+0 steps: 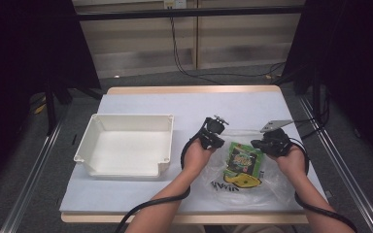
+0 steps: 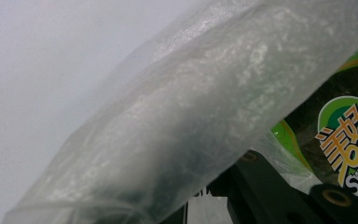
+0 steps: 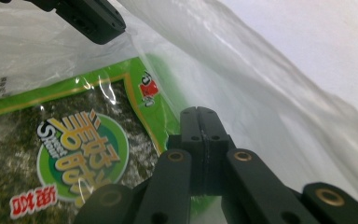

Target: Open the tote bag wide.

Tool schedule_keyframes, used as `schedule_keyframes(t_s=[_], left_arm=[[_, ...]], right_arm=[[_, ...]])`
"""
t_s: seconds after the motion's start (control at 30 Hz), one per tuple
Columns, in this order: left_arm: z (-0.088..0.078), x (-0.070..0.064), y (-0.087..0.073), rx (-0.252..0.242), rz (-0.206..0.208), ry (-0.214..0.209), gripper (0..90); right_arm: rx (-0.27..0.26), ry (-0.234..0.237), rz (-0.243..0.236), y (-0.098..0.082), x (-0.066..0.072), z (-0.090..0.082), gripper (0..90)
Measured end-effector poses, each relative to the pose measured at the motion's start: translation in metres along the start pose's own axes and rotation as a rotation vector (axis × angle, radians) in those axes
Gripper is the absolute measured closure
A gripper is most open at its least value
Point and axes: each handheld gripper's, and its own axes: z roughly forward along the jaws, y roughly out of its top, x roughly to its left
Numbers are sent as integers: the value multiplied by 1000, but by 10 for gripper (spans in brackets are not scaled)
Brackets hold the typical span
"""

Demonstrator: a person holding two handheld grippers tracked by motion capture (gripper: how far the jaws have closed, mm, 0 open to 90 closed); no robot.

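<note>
The plastic bag (image 2: 168,126) drapes over my left gripper (image 2: 242,186), hiding its jaws. Beside it, the snack packet (image 2: 349,140) is cut off.

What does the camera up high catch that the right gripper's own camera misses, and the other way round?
The high view alone takes in the white tray, the table, both forearms and the left gripper and right gripper from outside. The right gripper view alone gives close detail: its black jaws pressed together, the snack packet's printed lettering, wrinkles in the plastic. Both share the green snack packet lying inside the clear plastic bag.
</note>
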Motion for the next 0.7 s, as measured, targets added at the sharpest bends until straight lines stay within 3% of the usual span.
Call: schedule_keyframes(t_s=[0.2,0.37,0.53,0.6,0.7], left_arm=[[-1,2,1,-10,-19,-9,865],[-4,0,1,-8,6,-15,837],[-9,-4,1,-16,31,-25,775],[-8,-6,1,-11,42,-21,779],[-6,-4,2,2,41,-25,811]], right_arm=[[19,8,-5,7,1,17,900],[45,18,2,10,-3,30,900],[87,-2,24,10,-7,39,900],[69,-4,55,8,-9,41,900],[60,-15,49,7,-8,39,900]])
